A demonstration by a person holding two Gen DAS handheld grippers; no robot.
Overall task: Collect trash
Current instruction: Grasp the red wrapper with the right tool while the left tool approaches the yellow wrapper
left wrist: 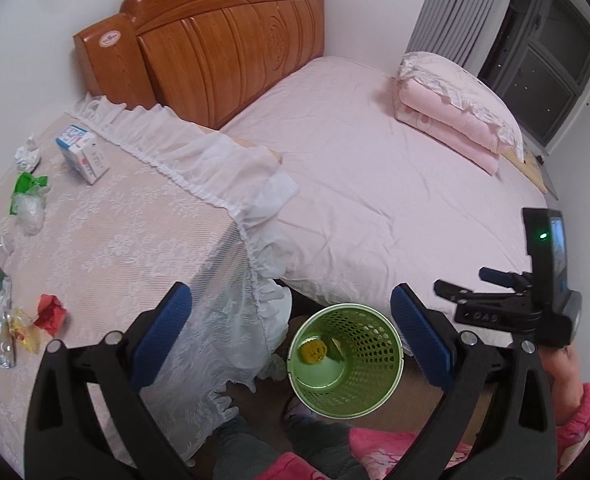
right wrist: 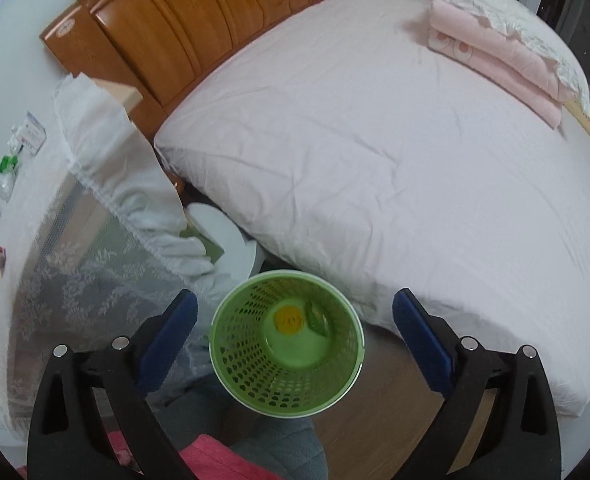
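Observation:
A green perforated trash bin (left wrist: 345, 360) stands on the floor between the bed and a lace-covered table; it also shows in the right wrist view (right wrist: 287, 344). Inside lie a yellow crumpled piece (right wrist: 289, 319) and a green scrap (right wrist: 317, 317). On the table (left wrist: 115, 240) lie a milk carton (left wrist: 82, 153), white crumpled paper (left wrist: 27, 156), a green wrapper (left wrist: 29, 192), a red wad (left wrist: 51, 313) and clear plastic (left wrist: 3, 344). My left gripper (left wrist: 291, 324) is open and empty, above the bin's left side. My right gripper (right wrist: 295, 328) is open and empty, right above the bin.
A bed with a pink sheet (left wrist: 375, 184) and wooden headboard (left wrist: 223, 40) fills the right. Folded pink bedding (left wrist: 455, 112) lies at its far side. A white round stool (right wrist: 223, 236) stands behind the bin. The right gripper's body (left wrist: 535, 292) shows at the right of the left wrist view.

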